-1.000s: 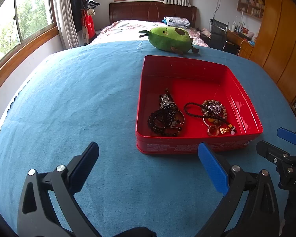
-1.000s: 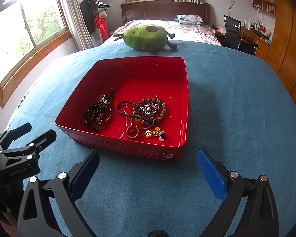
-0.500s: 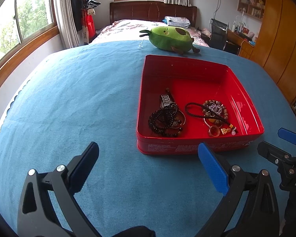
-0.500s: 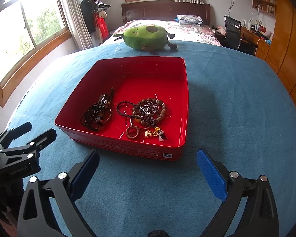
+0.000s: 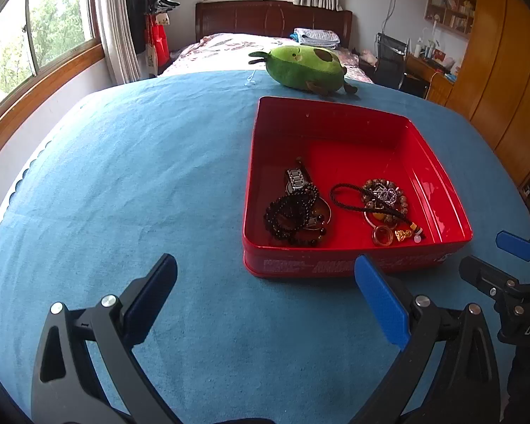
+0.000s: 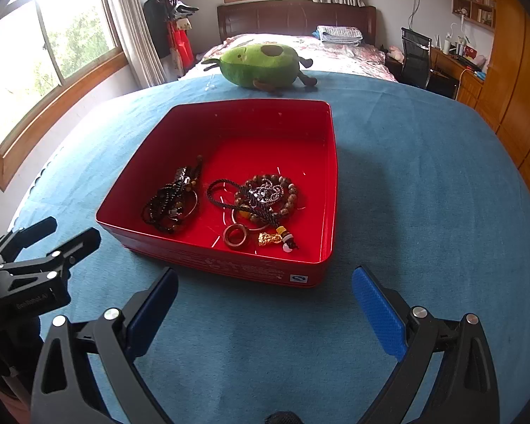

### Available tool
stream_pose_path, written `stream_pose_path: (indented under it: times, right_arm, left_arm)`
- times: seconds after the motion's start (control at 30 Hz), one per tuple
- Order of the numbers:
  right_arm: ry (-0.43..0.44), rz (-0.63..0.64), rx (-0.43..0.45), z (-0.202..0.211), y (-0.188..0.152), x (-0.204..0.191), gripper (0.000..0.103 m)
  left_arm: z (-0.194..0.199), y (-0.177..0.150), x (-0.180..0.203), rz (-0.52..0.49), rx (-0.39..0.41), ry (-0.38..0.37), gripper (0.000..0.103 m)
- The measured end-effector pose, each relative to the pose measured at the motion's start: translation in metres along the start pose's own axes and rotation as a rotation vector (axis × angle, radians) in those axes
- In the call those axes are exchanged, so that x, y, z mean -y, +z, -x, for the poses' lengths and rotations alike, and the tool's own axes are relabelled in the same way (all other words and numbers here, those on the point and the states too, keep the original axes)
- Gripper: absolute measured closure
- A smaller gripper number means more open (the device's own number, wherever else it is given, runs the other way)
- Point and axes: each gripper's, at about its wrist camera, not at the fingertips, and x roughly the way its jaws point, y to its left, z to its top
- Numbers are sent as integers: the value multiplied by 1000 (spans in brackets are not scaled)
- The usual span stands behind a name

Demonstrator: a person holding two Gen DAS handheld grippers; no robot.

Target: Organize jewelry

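Left gripper (image 5: 265, 293): wide open, empty, level above blue cloth (image 5: 141, 176). Right gripper (image 6: 265, 304): likewise, facing red tin (image 6: 330, 176); height seemingly low.

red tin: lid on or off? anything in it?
Lid off, and no lid in view. The red tin sits open-topped on the blue cloth, holding jewelry in its near half: black beads, brown ring.

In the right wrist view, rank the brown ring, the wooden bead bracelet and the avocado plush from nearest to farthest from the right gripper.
From the right gripper:
1. Brown ring, at the red tin's near edge.
2. Wooden bead bracelet, mid-tin, behind the ring.
3. Avocado plush, beyond the tin's far wall.
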Motion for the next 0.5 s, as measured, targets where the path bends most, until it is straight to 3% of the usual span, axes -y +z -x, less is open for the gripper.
stream_pose_path:
  times: [0.5]
  right_arm:
    - [-2, 4, -5, -1, 1, 0, 4]
  left_arm:
    - [-2, 1, 1, 1, -6, 2, 3]
